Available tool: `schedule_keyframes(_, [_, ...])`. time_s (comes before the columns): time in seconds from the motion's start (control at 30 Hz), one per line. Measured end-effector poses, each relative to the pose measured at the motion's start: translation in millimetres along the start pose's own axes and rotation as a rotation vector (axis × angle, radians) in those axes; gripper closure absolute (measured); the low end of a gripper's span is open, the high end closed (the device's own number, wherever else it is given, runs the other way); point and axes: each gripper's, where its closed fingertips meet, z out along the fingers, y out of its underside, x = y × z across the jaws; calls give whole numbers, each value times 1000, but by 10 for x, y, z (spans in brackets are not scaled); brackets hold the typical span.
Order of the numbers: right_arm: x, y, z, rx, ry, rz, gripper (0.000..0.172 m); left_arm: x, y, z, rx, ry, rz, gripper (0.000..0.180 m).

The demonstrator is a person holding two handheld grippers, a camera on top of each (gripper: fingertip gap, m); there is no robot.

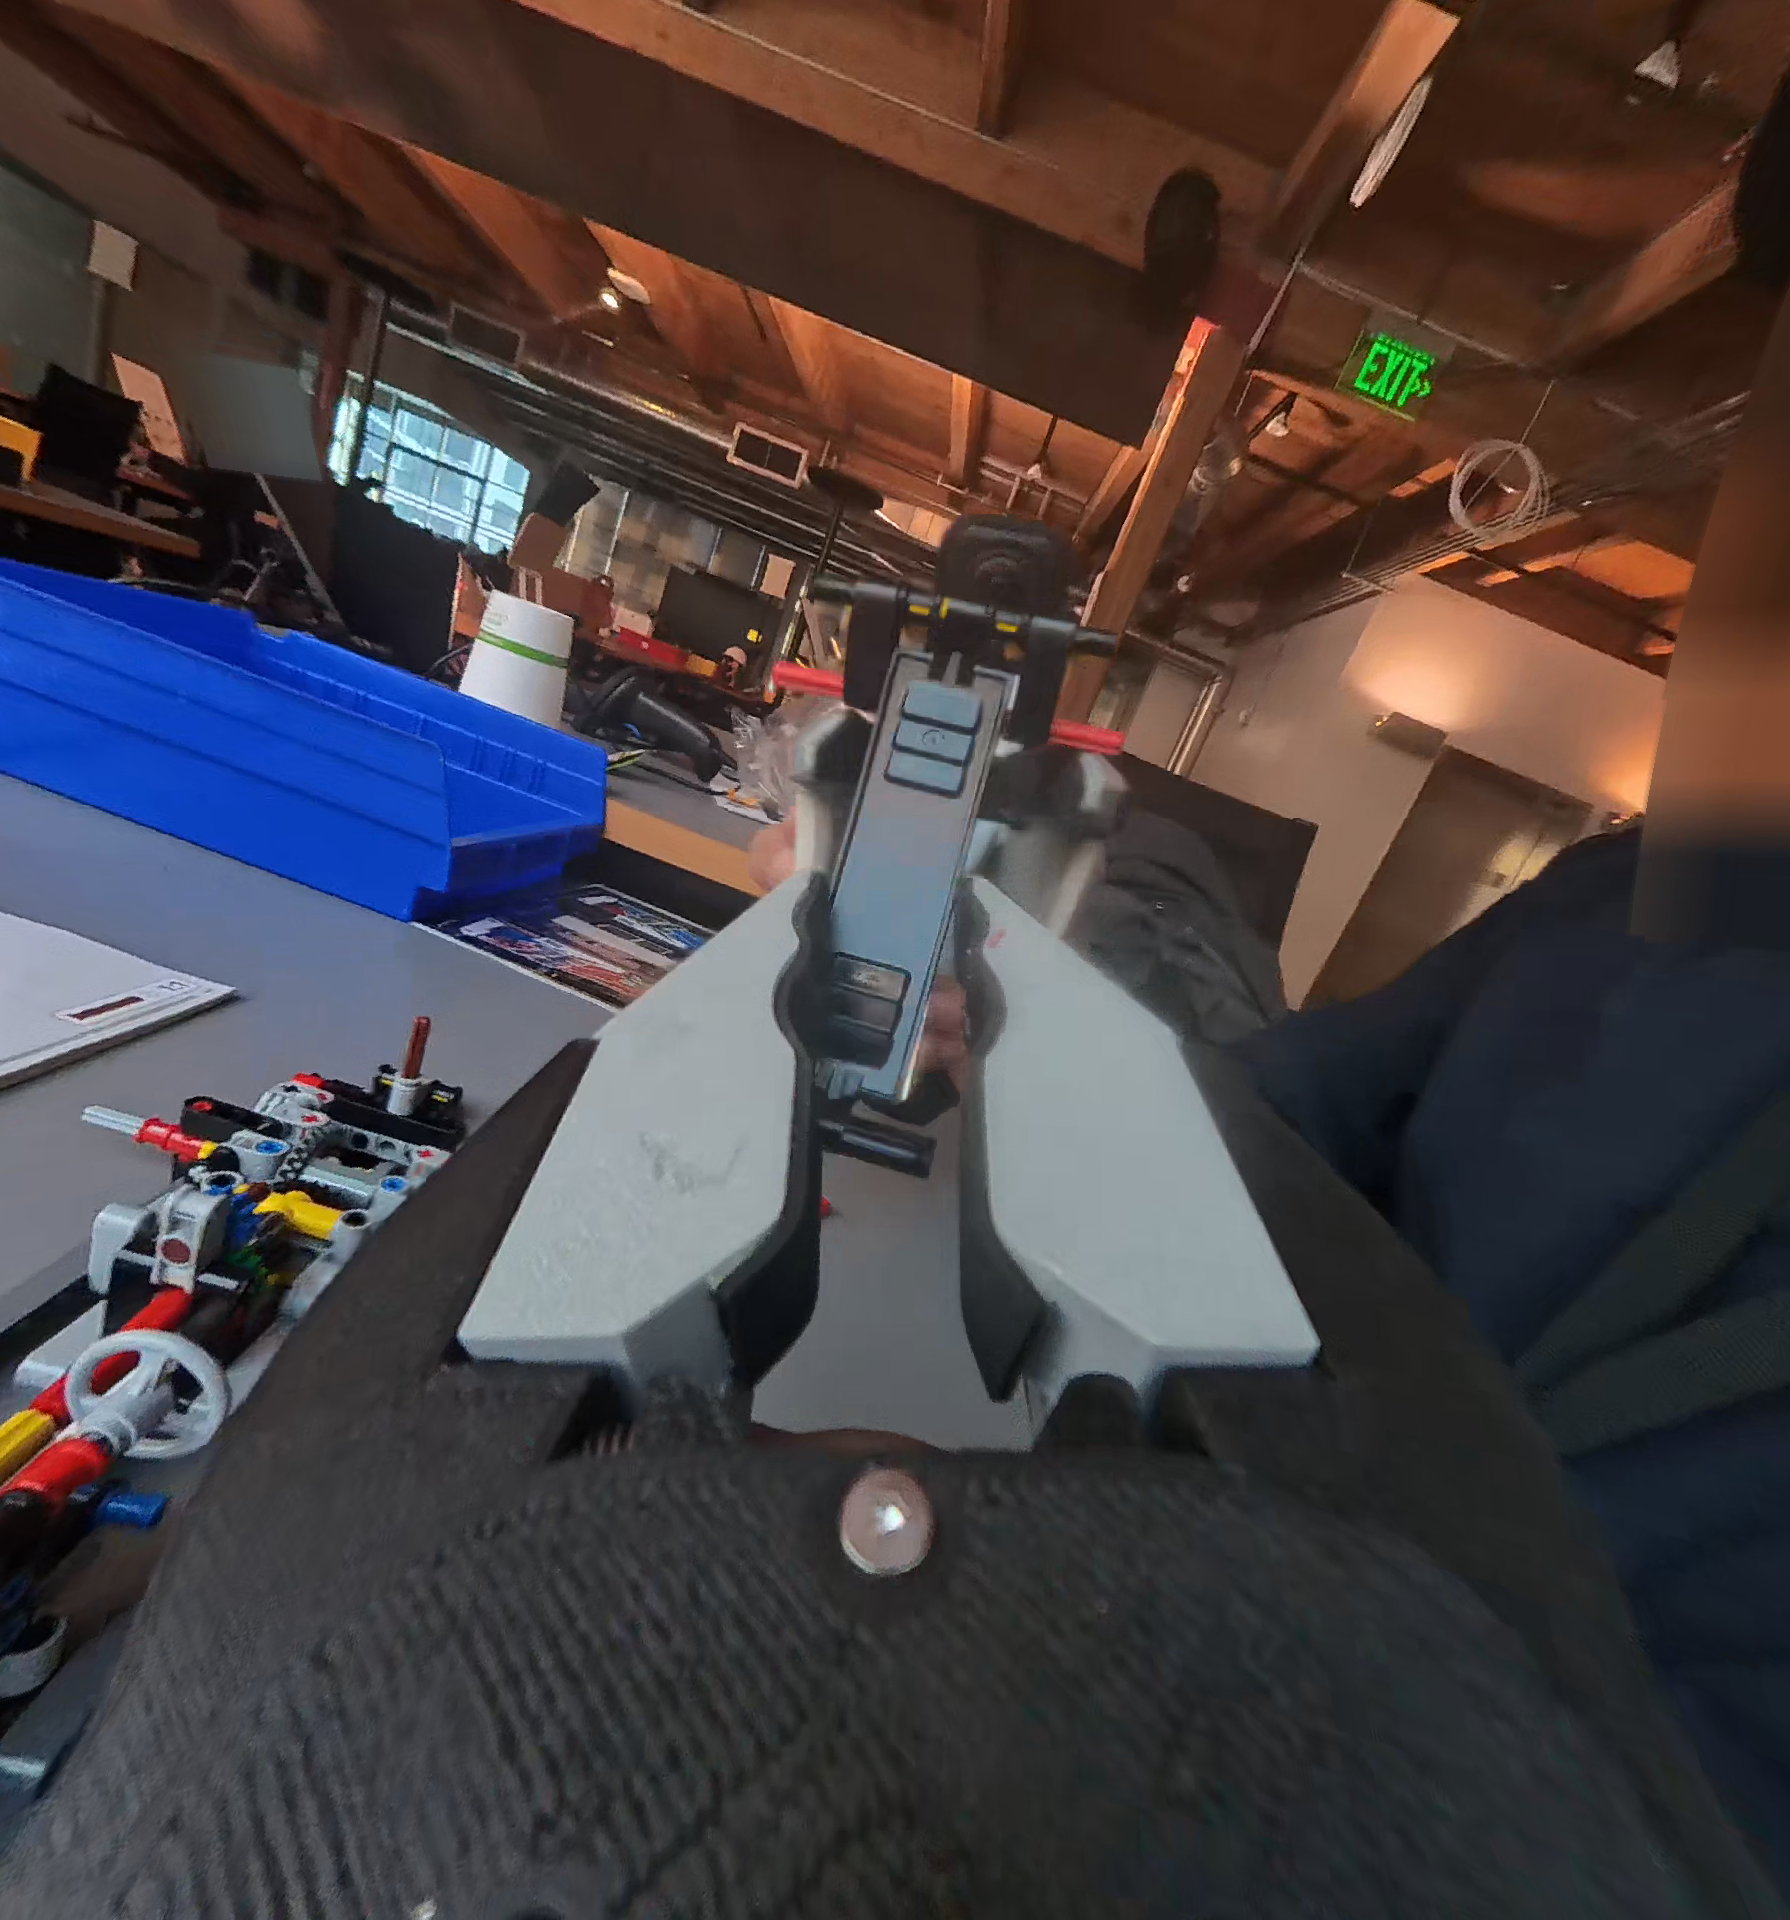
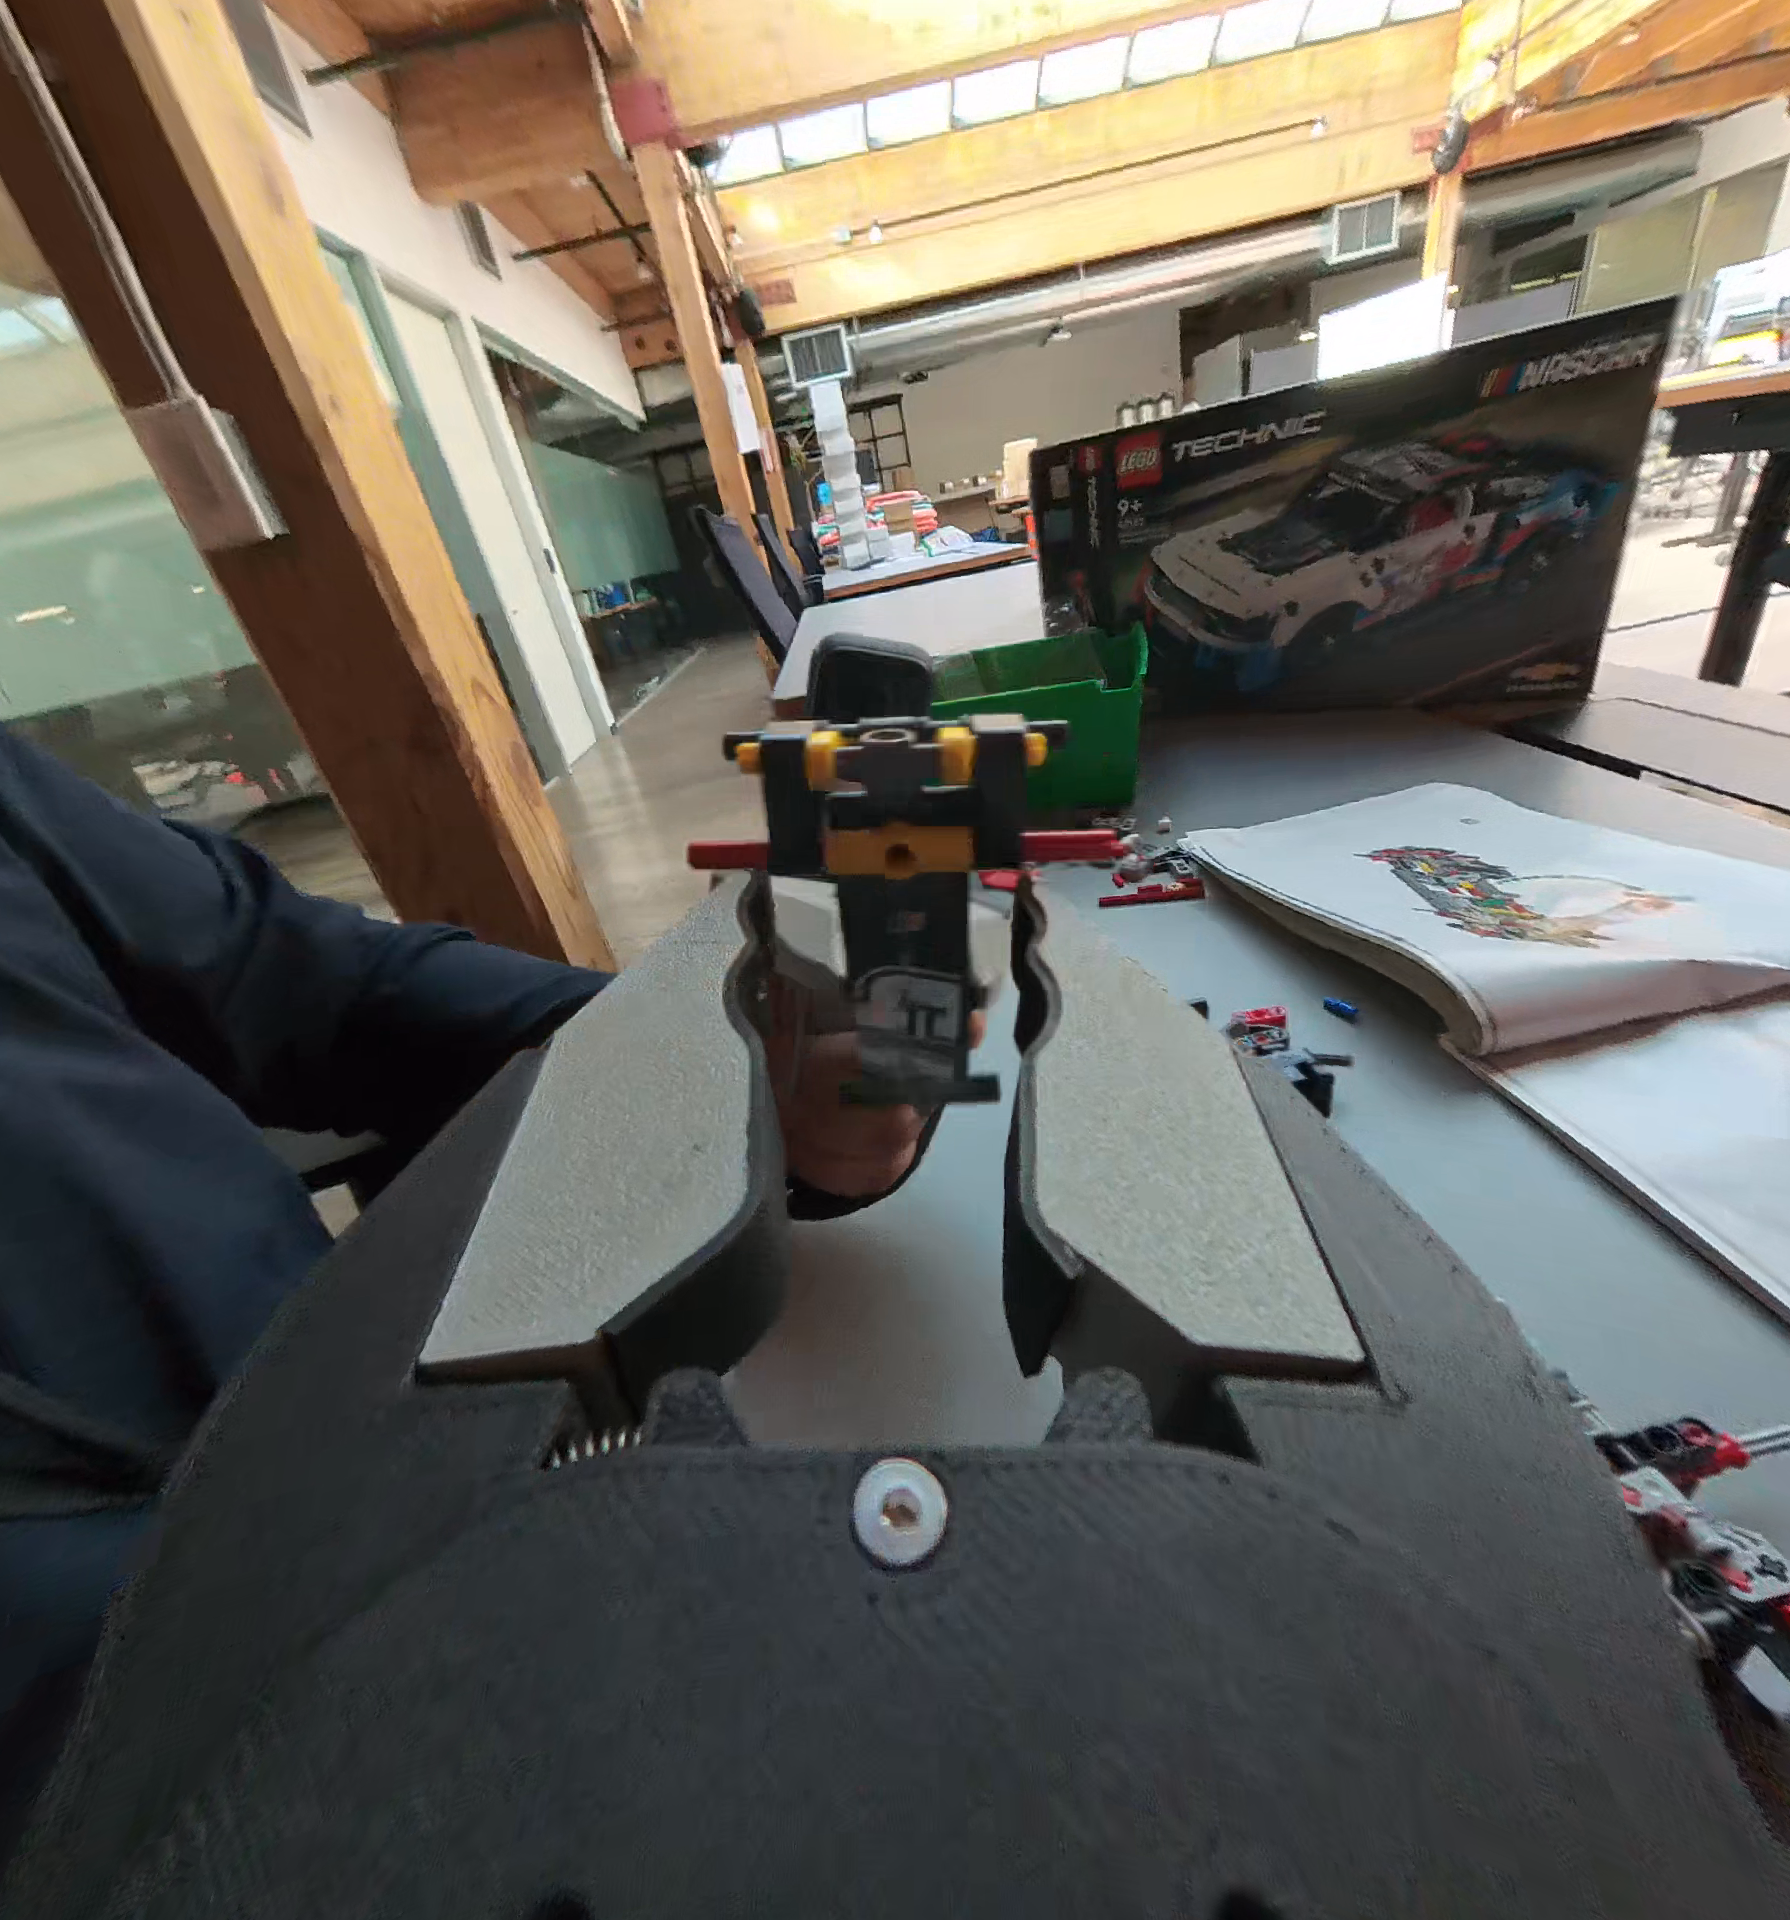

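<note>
Timbered workshop, grey surface (image 2: 1390,1195) strewn with open booklet (image 2: 1493,914), green bin (image 2: 1078,717), blue bin (image 1: 247,727), half-built model (image 1: 247,1195), left gripper (image 1: 886,997) jaws clamping upright brick assembly (image 1: 912,862), long axis vertical, right gripper (image 2: 886,977) jaws parted around it, untouching.

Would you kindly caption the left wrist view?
Left gripper clamps a grey brick panel assembly above the table.

Greys, black, red and yellow over a grey table

The held brick assembly (image 2: 896,831) is black with yellow connectors and a red cross axle; its long panel (image 1: 906,883) shows glossy blue-grey. Both grippers have pale grey fingers (image 1: 662,1143) on black bodies. A blue bin (image 1: 247,727), a green bin (image 2: 1067,717) and a white booklet (image 2: 1493,914) sit at the grey table's (image 2: 1390,1195) far edges
</note>
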Motion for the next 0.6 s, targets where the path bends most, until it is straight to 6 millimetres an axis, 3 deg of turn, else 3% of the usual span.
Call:
schedule_keyframes(0.07, [83, 2, 21, -18, 9, 23, 142, -43, 54, 27, -24, -16, -26, 159])
schedule_keyframes(0.13, [104, 66, 62, -77, -11, 48, 143, -76, 117, 54, -59, -30, -46, 160])
schedule_keyframes(0.2, [158, 203, 99, -181, -9, 90, 150, -112, 245, 51, -143, -54, -80, 168])
schedule_keyframes(0.23, [215, 305, 104, -253, 11, 107, 150, -126, 351, 16, -218, -67, -101, 161])
schedule_keyframes(0.27, [269, 418, 93, -330, 26, 113, 150, -136, 456, -46, -296, -83, -119, 152])
schedule_keyframes(0.37, [373, 767, 27, -522, 59, 94, 150, -311, 784, -410, -537, -262, -112, 149])
schedule_keyframes(0.43, [385, 1023, 8, -627, 64, 31, 150, -366, 946, -682, -675, -356, -105, 128])
schedule_keyframes(0.53, [310, 1396, 28, -748, 14, -5, 148, -444, 1030, -955, -768, -458, -62, 126])
schedule_keyframes(0.6, [339, 1549, -54, -835, 26, -17, 138, -502, 1024, -1058, -785, -508, -27, 124])
